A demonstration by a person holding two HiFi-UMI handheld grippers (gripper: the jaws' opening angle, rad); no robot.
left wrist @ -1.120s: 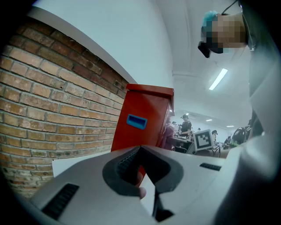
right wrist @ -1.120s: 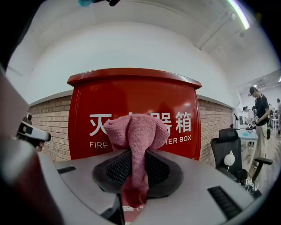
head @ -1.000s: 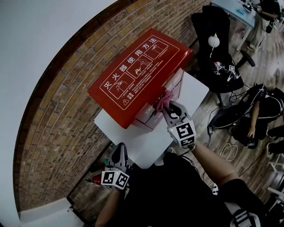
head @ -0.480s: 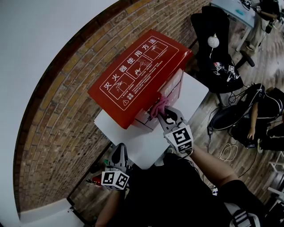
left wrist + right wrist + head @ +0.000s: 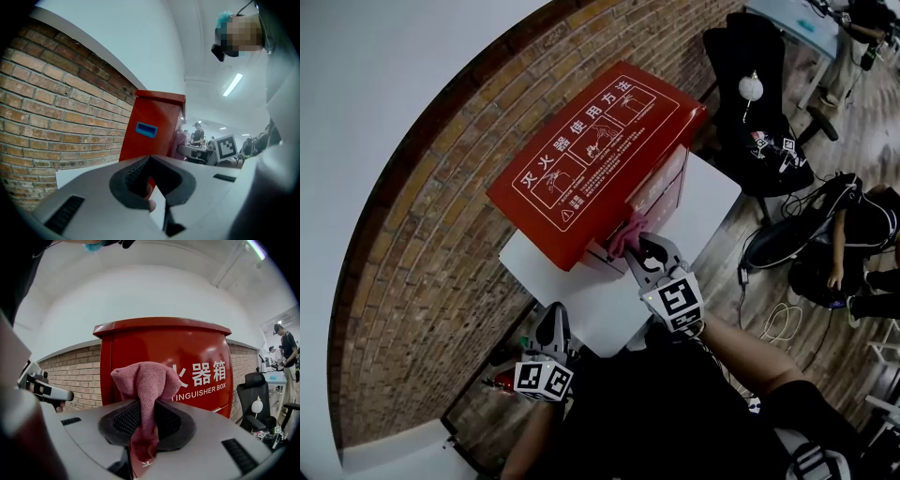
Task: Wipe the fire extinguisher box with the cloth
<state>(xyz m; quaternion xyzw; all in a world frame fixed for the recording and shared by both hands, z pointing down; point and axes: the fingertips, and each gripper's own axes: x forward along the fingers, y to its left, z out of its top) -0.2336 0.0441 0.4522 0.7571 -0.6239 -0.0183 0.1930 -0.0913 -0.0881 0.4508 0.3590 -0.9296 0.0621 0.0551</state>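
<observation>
**Wiping stroke on the front face of the fire extinguisher box**

The red fire extinguisher box (image 5: 600, 155) is standing on a white tabletop (image 5: 705, 199) against a brick wall (image 5: 441, 234), with its instruction-printed lid facing upward. The right gripper (image 5: 649, 251) is clamping a pink microfibre cloth (image 5: 628, 234) between its jaws. A bunched wad of the cloth is protruding past the tips, and a tail is hanging down behind them. The wad is meeting the lettered front face of the box low down, just under the lid's overhang and near the corner closer to the person. Whether it is pressing firmly cannot be told.

The left gripper (image 5: 551, 323) is hanging well apart from the box, beyond the near edge of the tabletop. Its jaws are lying together with nothing between them, and it is taking no part in the work.

Judged from this arrangement, the wiping step is under way on the front face, while the lid and sides are probably awaiting attention. The next move is calling for steady sideways travel with the wad pushed flat against the panel and the grip kept tight, so the cloth is not dragging out of the jaws.
</observation>
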